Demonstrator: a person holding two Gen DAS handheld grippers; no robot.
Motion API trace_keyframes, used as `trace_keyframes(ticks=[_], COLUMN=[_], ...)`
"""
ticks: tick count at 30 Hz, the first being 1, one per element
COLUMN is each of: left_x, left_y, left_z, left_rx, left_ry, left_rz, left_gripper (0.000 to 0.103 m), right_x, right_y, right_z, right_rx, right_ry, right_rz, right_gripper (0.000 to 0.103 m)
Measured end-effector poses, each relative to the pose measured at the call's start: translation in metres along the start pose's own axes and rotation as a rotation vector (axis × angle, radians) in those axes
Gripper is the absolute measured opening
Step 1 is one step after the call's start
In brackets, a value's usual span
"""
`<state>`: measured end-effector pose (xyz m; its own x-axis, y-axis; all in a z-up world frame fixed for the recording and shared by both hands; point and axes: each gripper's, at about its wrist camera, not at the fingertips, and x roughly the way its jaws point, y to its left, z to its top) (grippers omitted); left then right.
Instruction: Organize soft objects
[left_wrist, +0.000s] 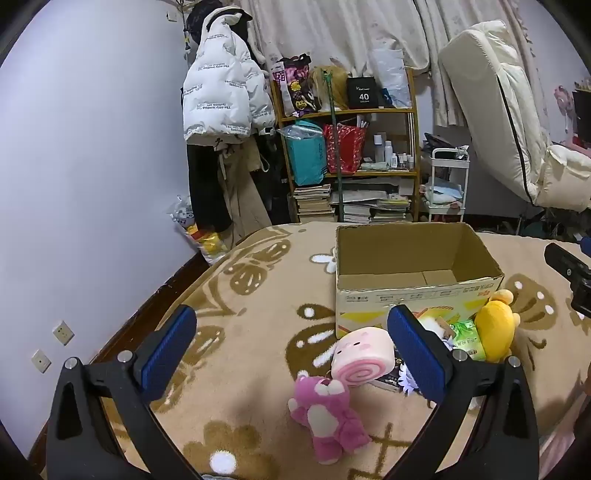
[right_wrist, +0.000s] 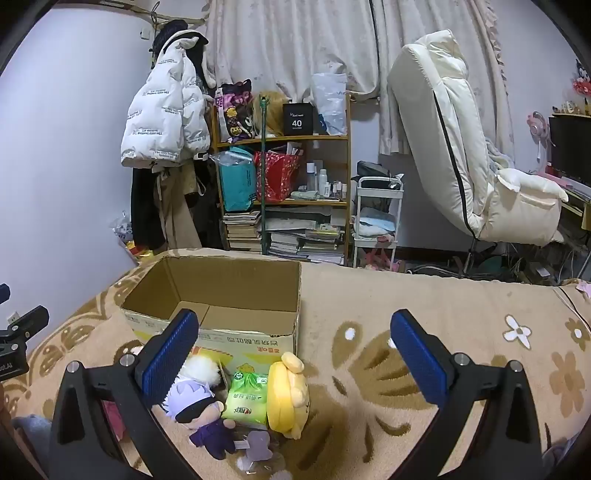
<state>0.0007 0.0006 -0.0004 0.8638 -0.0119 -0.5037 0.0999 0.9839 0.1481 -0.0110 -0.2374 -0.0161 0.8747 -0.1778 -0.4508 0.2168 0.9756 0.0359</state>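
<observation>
Pink bear (left_wrist: 327, 419) lies lengthwise, head toward cardboard box (left_wrist: 413, 291).

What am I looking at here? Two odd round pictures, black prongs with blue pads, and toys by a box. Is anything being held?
Each picture comes from a camera on a handheld gripper, looking along its two fingers. The left gripper and right gripper are both open and hold nothing. On the patterned blanket stands an empty cardboard box. In front lie a pink bear, a pink roll plush, a yellow plush, a green tissue pack and a white-haired doll.
</observation>
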Motion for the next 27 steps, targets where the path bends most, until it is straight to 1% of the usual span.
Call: trace_keyframes(ticks=[2,15,27], left_x=[-0.0017,-0.0093,-0.0057], left_y=[-0.0005,0.0009,-0.0030], left_z=[-0.0004,0.0006,-0.0009], left_rx=[0.005,0.009,0.012], left_ry=[-0.018,-0.009,-0.013], left_rz=[0.014,0.015,0.016], left_gripper=[0.102,0.102,0.102], right_x=[0.0003,0.0004,-0.0022], right_y=[-0.0005,-0.0029,0.0003], right_z=[0.0002,0.0005,-0.0004], right_rx=[0.004,0.006,0.006], right_ry=[0.008,0.005,0.000], right_rz=[0.002,0.003,-0.007], right_gripper=[0.103,0.103,0.103])
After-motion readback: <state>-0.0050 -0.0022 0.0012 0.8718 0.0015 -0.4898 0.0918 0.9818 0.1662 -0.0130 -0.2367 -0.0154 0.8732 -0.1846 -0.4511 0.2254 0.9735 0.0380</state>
